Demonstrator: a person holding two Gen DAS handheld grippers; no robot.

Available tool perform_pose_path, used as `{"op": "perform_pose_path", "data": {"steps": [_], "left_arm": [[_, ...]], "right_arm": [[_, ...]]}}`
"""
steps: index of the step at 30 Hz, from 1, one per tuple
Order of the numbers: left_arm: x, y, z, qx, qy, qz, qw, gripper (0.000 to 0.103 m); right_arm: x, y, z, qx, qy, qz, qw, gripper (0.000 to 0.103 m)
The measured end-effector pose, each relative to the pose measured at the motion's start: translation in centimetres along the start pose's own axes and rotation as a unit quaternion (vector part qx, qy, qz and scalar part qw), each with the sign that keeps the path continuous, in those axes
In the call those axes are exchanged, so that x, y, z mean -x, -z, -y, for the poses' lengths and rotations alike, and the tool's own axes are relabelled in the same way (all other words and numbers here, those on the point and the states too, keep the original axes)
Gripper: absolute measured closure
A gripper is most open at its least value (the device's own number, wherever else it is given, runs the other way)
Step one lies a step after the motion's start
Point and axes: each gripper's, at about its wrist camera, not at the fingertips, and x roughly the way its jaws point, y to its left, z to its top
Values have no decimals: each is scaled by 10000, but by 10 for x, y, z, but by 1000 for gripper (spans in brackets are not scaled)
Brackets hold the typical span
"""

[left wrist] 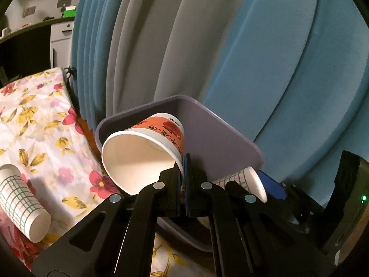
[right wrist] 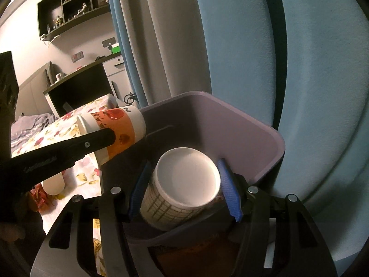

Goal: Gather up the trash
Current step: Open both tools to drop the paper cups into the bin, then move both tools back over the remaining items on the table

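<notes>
Blue-padded fingers of the right claw [right wrist: 184, 187] flank a grid-patterned paper cup [right wrist: 182, 184], its white base toward the lens, held tilted over the open mouth of a purple bin [right wrist: 272, 143]; both pads sit against the cup's sides. Alongside, the left claw [left wrist: 183, 168] is clamped together on the rim of an orange-banded paper cup [left wrist: 147, 143], which lies on its side with its white inside facing the left wrist camera, hanging over the bin's near left edge. A second grid-patterned cup [left wrist: 20, 198] lies on its side on the floral bedspread [left wrist: 34, 120] to the left, well apart from the bin. Blue and grey curtains [left wrist: 230, 46] hang behind the bin.
</notes>
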Motion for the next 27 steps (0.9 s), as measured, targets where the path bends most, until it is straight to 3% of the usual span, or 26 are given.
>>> {"op": "perform_pose_path", "data": {"steps": [5, 6, 8, 10, 12, 16, 21, 27], "left_arm": [[-2, -2, -2, 72, 47, -18, 10000, 100], [-2, -3, -2, 76, 27, -22, 10000, 92], [-1, -5, -6, 95, -80, 6, 9999, 58], [10, -4, -13, 220, -260, 291, 9990, 26], [19, -5, -20, 334, -394, 477, 9975, 15], [42, -1, -29, 443, -781, 684, 9936, 6], [76, 13, -33, 303, -1260, 877, 9877, 6], [127, 36, -43, 319, -1653, 1075, 9799, 6]], "right_arm": [[1, 3, 0, -16, 8, -43, 10000, 47], [0, 3, 0, -25, 12, -40, 10000, 47], [1, 3, 0, -51, 23, -33, 10000, 47], [3, 2, 0, -79, 22, -12, 10000, 47], [6, 1, 2, -112, 54, 28, 9999, 46], [20, 0, 6, -242, 115, 202, 9994, 32], [42, 1, -2, -186, 247, 508, 9982, 17], [64, 5, -19, -161, 215, 700, 9972, 12]]}}
